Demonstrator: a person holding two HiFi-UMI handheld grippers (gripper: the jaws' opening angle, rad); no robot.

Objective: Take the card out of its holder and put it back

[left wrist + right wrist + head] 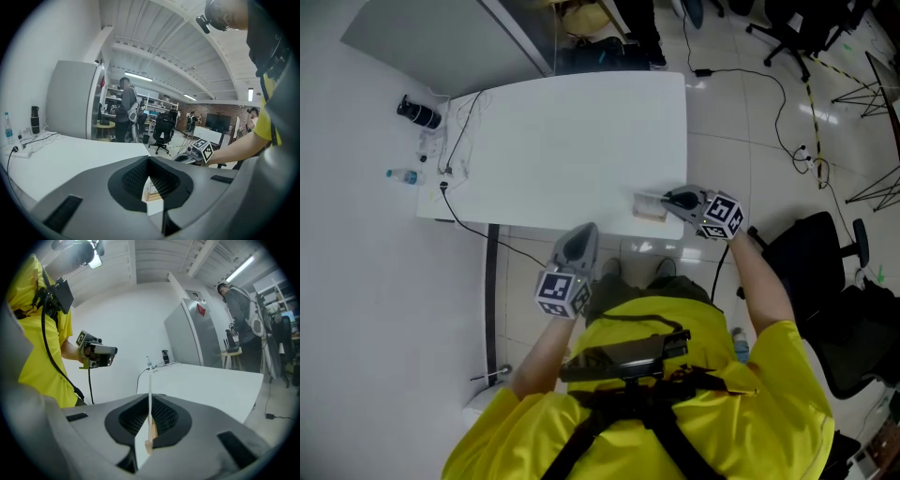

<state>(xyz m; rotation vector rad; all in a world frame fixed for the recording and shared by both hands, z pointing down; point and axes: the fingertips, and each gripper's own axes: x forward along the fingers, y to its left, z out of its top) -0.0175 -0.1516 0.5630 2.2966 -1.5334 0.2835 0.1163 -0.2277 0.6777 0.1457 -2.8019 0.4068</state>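
The card stands on edge with its foot at the slot of the small wooden holder, which sits at about 5 o'clock on the white surface. The right gripper, at the holder's 3 o'clock, has its jaws pinched narrow on the card. I'd say the card is being seated rather than lifted, so next comes a straight press down, then a gentle release. The left gripper hangs at 8 o'clock, off the surface, jaws closed on nothing.

I saw a yellow short-sleeved shirt, black harness straps, a black chest box; the grey left gripper and right gripper each bore a square-patterned marker cube.
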